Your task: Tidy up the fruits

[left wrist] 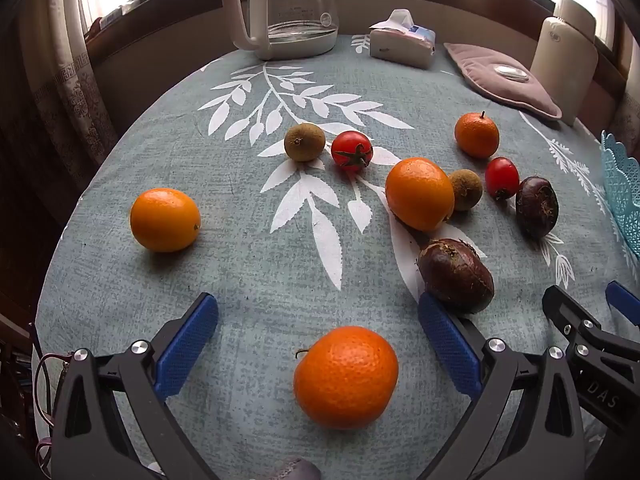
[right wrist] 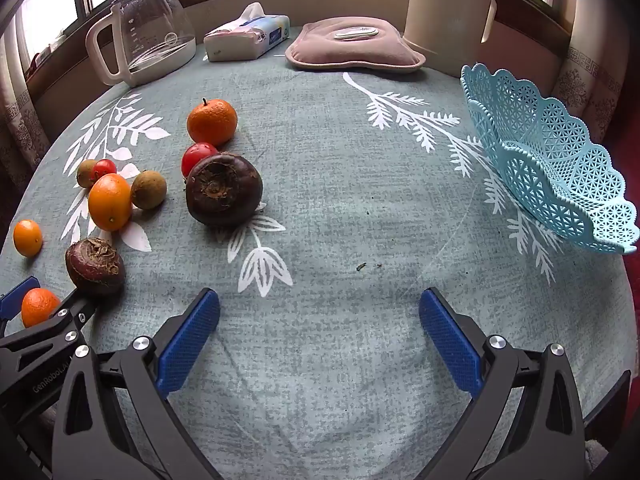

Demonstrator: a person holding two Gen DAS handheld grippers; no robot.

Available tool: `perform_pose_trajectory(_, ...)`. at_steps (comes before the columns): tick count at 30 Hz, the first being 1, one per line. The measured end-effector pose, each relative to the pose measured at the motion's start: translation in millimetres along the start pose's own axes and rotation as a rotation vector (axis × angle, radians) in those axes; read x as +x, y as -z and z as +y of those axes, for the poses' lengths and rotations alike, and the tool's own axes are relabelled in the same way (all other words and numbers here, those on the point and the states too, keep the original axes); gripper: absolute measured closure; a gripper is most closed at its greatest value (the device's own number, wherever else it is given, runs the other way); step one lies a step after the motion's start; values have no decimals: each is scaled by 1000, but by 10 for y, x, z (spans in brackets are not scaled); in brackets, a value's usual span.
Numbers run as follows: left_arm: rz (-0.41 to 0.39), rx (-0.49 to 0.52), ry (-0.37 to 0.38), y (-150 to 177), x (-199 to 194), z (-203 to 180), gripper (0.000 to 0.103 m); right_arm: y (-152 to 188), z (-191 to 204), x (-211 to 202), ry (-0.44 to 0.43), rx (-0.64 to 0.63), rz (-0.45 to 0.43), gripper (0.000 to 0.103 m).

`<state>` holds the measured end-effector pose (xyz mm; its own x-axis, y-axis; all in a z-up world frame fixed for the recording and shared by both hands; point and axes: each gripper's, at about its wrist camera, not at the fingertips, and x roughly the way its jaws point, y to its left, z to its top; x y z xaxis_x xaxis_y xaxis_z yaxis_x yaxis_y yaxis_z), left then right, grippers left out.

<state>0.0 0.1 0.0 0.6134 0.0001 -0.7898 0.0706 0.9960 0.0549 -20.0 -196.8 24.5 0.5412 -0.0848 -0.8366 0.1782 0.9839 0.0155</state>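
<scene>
Both tools hang over the table (right wrist: pixel 340 208), tilted down at the cloth, and nothing has gone into the blue basket (right wrist: pixel 560 168) yet, as far as its visible wall shows; this reads as the opening reach. The left tool (left wrist: pixel 318 344) has its blue pads spread wide and empty, with a mandarin (left wrist: pixel 346 376) sitting right between them, untouched. Just beside its right pad lies a dark water chestnut (left wrist: pixel 456 274). The right tool (right wrist: pixel 320 340) is spread just as wide over bare cloth, pinching nothing. The rest of the fruit is scattered on the left half: kumquats, cherry tomatoes, longans, a second water chestnut (right wrist: pixel 224 190), another mandarin (right wrist: pixel 212 122). The basket stands well apart at the right edge. Next, I'd say, the left tool lowers and closes on that mandarin, gently, since round fruit rolls.
</scene>
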Motion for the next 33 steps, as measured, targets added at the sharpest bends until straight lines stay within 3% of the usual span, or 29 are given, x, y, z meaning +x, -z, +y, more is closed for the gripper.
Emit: perform_pose_trajectory(33,5,4,-4,-11,5,10,5,-10,4,-6,1,0,-1,2)
